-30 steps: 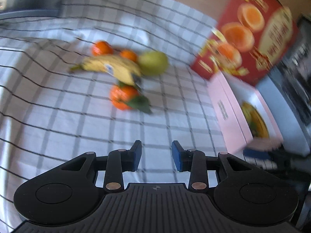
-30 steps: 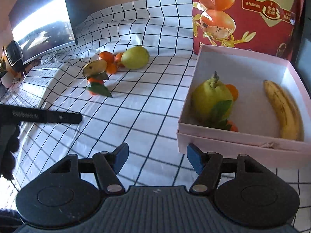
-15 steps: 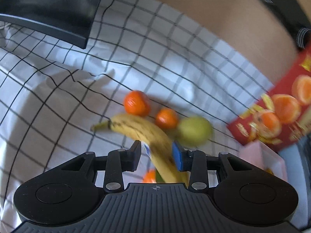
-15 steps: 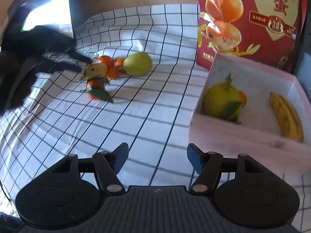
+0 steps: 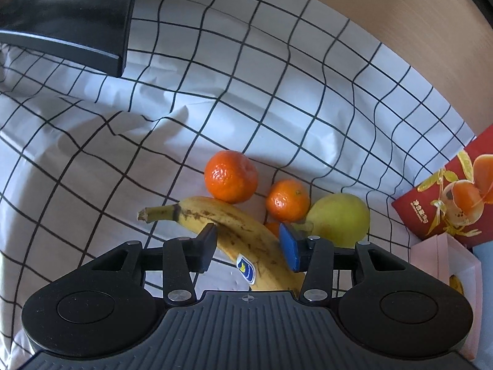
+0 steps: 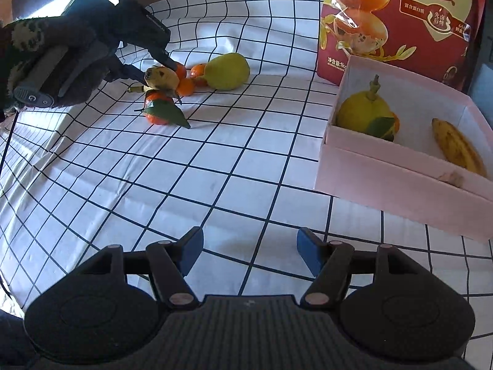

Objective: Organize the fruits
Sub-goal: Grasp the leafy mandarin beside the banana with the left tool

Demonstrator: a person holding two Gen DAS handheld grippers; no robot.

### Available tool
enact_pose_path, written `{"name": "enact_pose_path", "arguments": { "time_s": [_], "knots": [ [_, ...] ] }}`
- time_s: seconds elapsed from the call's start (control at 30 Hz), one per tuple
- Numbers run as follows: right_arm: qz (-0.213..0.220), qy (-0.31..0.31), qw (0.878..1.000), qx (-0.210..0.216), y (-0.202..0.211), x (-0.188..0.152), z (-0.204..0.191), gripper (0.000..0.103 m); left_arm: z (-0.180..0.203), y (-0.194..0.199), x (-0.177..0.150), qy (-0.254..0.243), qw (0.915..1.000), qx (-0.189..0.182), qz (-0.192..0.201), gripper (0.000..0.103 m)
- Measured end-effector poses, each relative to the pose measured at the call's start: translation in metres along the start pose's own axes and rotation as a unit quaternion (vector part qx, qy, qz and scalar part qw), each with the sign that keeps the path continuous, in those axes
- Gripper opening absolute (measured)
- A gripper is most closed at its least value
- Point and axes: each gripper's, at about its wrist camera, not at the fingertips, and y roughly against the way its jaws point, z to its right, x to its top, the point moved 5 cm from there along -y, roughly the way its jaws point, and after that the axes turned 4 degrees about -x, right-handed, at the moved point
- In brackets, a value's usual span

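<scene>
The left gripper [image 5: 248, 246] is standing over the loose banana [image 5: 234, 231], its jaws having just been opening wider; the fruit is lying between the fingers, but the pads are not pressing on it, so nothing is being held. The widening is judged to be making room to straddle the banana's thick middle rather than its thin stem end. In the right wrist view, the gloved hand [image 6: 58, 61] is bringing this tool in from the cloth's far left edge.

The banana is lying across a cluster near the far edge of the checked cloth [image 5: 277, 92]: a large mandarin [image 5: 231, 175] and a smaller mandarin [image 5: 287, 200] are sitting just beyond it, a pear [image 5: 339, 219] is touching the group on the right, and a leafed mandarin [image 6: 158, 111] is resting beneath it on the near side. Lifting the banana is therefore likely to disturb its neighbours.

The right gripper [image 6: 249, 251] is hovering over bare cloth near the front edge, jaws partly apart and empty. The pink box [image 6: 400, 191] is sitting at the cloth's right edge, already containing a pear [image 6: 363, 114] and a banana [image 6: 459, 148], with free floor between them. The middle of the cloth is remaining open for carrying fruit across; a red carton [image 6: 400, 15] is crowding the box's far side.
</scene>
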Motion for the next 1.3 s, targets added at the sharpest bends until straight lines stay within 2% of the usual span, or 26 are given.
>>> {"name": "enact_pose_path", "arguments": {
  "time_s": [0.23, 0.3, 0.37, 0.5, 0.6, 0.7, 0.8, 0.9, 0.97, 1.13, 1.3],
  "knots": [
    [-0.001, 0.011, 1.000, 0.000, -0.002, 0.001, -0.002, 0.070, -0.006, 0.018, -0.019, -0.064, 0.9978, 0.017, 0.009, 0.048],
    [-0.001, 0.012, 1.000, -0.001, -0.003, 0.002, -0.002, 0.070, -0.016, 0.026, -0.031, -0.071, 0.9971, 0.024, 0.008, 0.048],
    [0.000, 0.018, 1.000, -0.003, -0.003, 0.001, -0.003, 0.070, -0.029, 0.037, -0.041, -0.074, 0.9963, 0.036, 0.023, 0.045],
    [0.004, 0.030, 1.000, -0.006, -0.005, -0.001, -0.007, 0.074, -0.047, 0.061, -0.053, -0.051, 0.9977, 0.004, 0.044, 0.045],
    [0.006, 0.044, 0.999, -0.006, -0.006, -0.002, -0.010, 0.079, -0.051, 0.078, -0.058, -0.050, 0.9965, 0.001, 0.068, 0.045],
    [0.008, 0.051, 0.999, 0.001, -0.008, -0.003, -0.013, 0.087, -0.042, 0.095, -0.063, -0.072, 0.9928, -0.014, 0.095, 0.045],
    [0.004, 0.057, 0.998, 0.007, -0.010, -0.003, -0.016, 0.095, -0.019, 0.094, -0.071, -0.129, 0.9873, -0.031, 0.087, 0.045],
    [0.000, 0.066, 0.998, 0.015, -0.012, -0.004, -0.019, 0.102, -0.001, 0.082, -0.084, -0.184, 0.9805, -0.009, 0.069, 0.045],
    [0.000, 0.067, 0.998, 0.015, -0.013, -0.005, -0.021, 0.103, 0.006, 0.075, -0.091, -0.204, 0.9771, 0.004, 0.061, 0.045],
    [0.007, 0.063, 0.998, 0.012, -0.012, -0.007, -0.021, 0.103, 0.011, 0.059, -0.101, -0.233, 0.9711, 0.022, 0.047, 0.046],
    [0.019, 0.063, 0.998, 0.013, -0.009, -0.012, -0.019, 0.103, 0.007, 0.048, -0.100, -0.254, 0.9637, 0.067, 0.048, 0.048]
  ]
}}
